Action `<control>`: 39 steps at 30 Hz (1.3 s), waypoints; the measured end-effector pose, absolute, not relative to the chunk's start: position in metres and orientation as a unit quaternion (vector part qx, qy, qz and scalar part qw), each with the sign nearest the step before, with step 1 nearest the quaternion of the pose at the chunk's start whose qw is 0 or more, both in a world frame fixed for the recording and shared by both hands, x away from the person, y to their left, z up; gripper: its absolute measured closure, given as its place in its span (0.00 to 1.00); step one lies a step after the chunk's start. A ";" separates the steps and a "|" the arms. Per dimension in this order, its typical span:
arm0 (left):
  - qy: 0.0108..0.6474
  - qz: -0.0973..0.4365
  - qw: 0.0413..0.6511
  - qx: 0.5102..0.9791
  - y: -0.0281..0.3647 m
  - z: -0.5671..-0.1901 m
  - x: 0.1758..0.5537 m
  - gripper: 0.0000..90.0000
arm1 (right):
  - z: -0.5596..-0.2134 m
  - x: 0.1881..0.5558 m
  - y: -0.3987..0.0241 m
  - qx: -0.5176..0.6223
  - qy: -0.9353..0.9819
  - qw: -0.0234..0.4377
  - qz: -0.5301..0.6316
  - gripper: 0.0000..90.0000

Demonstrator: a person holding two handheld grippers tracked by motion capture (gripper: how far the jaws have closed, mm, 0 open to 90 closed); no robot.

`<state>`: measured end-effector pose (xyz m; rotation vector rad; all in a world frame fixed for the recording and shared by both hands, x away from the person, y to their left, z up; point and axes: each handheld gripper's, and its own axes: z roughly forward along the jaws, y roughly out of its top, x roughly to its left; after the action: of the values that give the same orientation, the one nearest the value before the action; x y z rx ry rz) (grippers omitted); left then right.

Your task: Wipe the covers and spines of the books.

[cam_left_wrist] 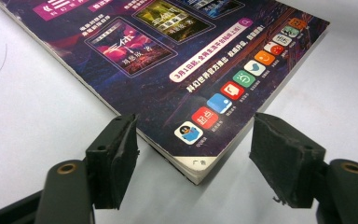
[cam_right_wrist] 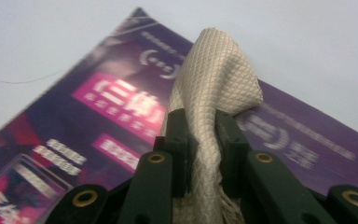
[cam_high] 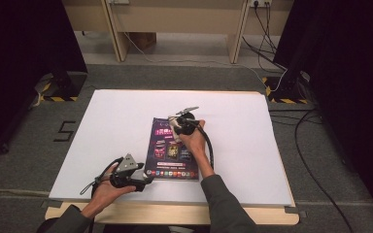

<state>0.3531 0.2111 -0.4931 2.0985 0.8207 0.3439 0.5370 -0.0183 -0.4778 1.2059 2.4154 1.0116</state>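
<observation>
Below, magazine (cam_left_wrist: 168,70) cover: seemingly Chinese text, app icons.

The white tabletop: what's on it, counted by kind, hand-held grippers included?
Magazines: 1, the purple magazine
Cloths: 1, the beige cloth, pinched by the right gripper
Grippers: 2, with the left gripper open at the magazine's corner
Total: 4
</observation>
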 end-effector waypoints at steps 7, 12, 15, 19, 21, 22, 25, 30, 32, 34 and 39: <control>0.333 0.138 0.417 0.834 0.211 -0.493 0.353 0.27 | -0.479 0.524 0.018 0.372 0.850 0.106 0.358 0.87; 0.336 0.140 0.418 0.833 0.212 -0.493 0.353 0.24 | -0.480 0.515 0.033 0.346 0.860 0.088 0.364 0.87; 0.335 0.141 0.416 0.834 0.212 -0.493 0.352 0.23 | -0.480 0.512 0.035 0.345 0.860 0.086 0.366 0.87; 0.337 0.141 0.419 0.831 0.213 -0.493 0.352 0.23 | -0.480 0.513 0.032 0.344 0.860 0.082 0.368 0.86; 0.338 0.141 0.416 0.833 0.213 -0.493 0.353 0.23 | -0.480 0.513 0.029 0.342 0.862 0.084 0.364 0.86; 0.337 0.141 0.415 0.833 0.214 -0.493 0.352 0.23 | -0.479 0.512 0.026 0.343 0.862 0.087 0.362 0.86; 0.337 0.142 0.416 0.833 0.214 -0.493 0.352 0.23 | -0.479 0.512 0.014 0.347 0.861 0.090 0.361 0.86; 0.338 0.140 0.415 0.833 0.214 -0.495 0.352 0.23 | -0.478 0.509 -0.020 0.358 0.858 0.099 0.355 0.86; 0.341 0.142 0.416 0.831 0.214 -0.495 0.352 0.23 | -0.477 0.508 -0.035 0.364 0.856 0.103 0.353 0.86; 0.342 0.142 0.414 0.832 0.215 -0.495 0.352 0.23 | -0.477 0.508 -0.048 0.373 0.852 0.106 0.353 0.86; 0.345 0.143 0.416 0.829 0.215 -0.495 0.353 0.23 | -0.478 0.505 -0.078 0.397 0.837 0.106 0.360 0.86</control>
<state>0.3526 0.2153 -0.4946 2.0816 0.8675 0.3591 0.5049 -0.0778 -0.4785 1.1703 2.4665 1.0610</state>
